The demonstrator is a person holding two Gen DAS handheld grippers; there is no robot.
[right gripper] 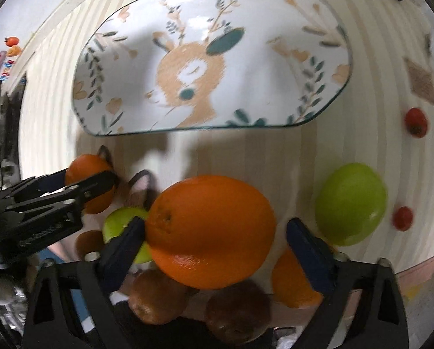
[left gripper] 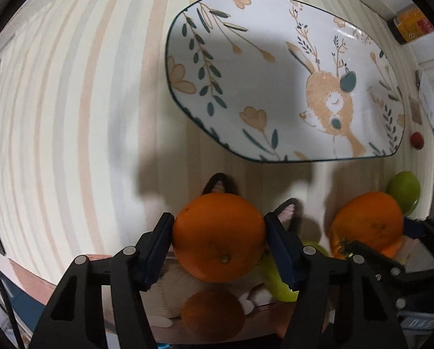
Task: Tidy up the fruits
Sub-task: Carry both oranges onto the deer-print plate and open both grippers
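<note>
My left gripper (left gripper: pixel 219 242) is shut on an orange (left gripper: pixel 219 237), both pads against its sides, just in front of the deer-patterned plate (left gripper: pixel 260 58). My right gripper (right gripper: pixel 215 232) has its jaws around a larger orange (right gripper: pixel 211 229); the left pad touches it and a gap shows at the right pad. The plate (right gripper: pixel 275 67) holds no fruit. The left gripper with its orange (right gripper: pixel 83 174) shows at the left of the right wrist view. The right gripper's orange (left gripper: pixel 368 221) shows at the right of the left wrist view.
A green apple (right gripper: pixel 350 203) lies to the right, another green apple (right gripper: pixel 121 221) behind the right gripper's left finger. Kiwis (right gripper: pixel 158 296) and another orange (right gripper: pixel 295 285) lie low. Two small red fruits (right gripper: pixel 416 122) sit far right. The striped tablecloth (left gripper: pixel 57 116) has its edge close by.
</note>
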